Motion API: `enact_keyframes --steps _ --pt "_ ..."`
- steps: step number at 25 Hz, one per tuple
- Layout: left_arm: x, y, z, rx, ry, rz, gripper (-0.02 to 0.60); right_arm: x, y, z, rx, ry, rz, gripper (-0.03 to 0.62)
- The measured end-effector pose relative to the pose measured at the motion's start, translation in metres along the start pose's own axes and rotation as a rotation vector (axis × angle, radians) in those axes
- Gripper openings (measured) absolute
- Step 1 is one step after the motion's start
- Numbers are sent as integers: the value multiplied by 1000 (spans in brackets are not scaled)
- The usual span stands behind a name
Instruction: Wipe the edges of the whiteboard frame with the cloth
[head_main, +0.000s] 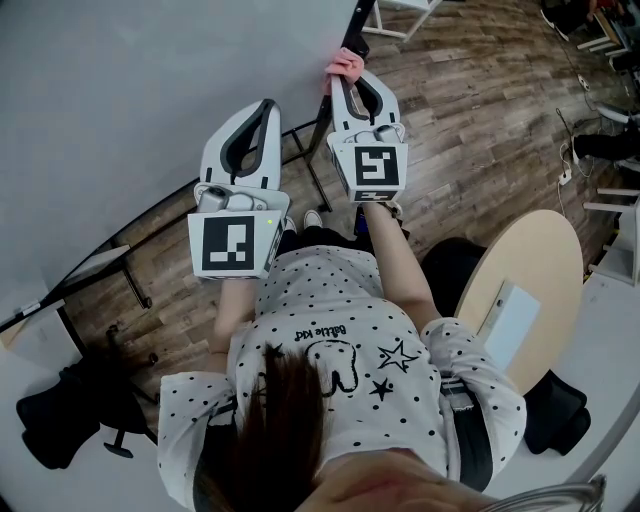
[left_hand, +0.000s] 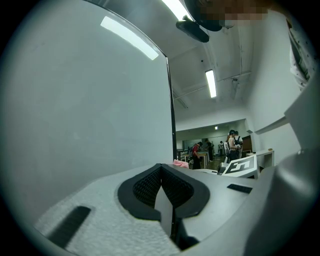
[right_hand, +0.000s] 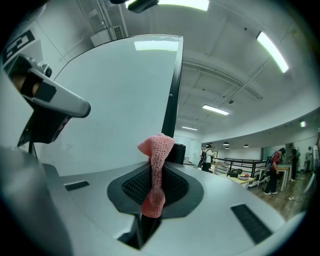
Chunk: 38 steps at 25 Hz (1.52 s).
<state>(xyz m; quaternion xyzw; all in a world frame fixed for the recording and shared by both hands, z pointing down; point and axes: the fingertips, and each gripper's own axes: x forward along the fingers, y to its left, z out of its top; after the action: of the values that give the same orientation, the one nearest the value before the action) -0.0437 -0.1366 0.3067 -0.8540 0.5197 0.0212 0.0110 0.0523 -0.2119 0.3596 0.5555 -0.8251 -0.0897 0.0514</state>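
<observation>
The whiteboard fills the upper left of the head view. Its black side frame runs upright just behind the pink knitted cloth. My right gripper is shut on that cloth, and the cloth's bunched end sits against the board's right edge. To its left my left gripper points at the board face with its jaws shut and nothing between them. In the left gripper view the frame rises above the left gripper, with the cloth just right of it.
A round wooden table with a white flat item stands at my right. A black office chair is at my lower left. The board's black stand legs reach onto the wood floor. Several people stand far off.
</observation>
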Motion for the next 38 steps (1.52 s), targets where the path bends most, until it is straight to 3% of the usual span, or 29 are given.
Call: enact_keyframes --steps 38 --pt "0 5 1 -1 4 8 15 3 5 -38 17 90 10 32"
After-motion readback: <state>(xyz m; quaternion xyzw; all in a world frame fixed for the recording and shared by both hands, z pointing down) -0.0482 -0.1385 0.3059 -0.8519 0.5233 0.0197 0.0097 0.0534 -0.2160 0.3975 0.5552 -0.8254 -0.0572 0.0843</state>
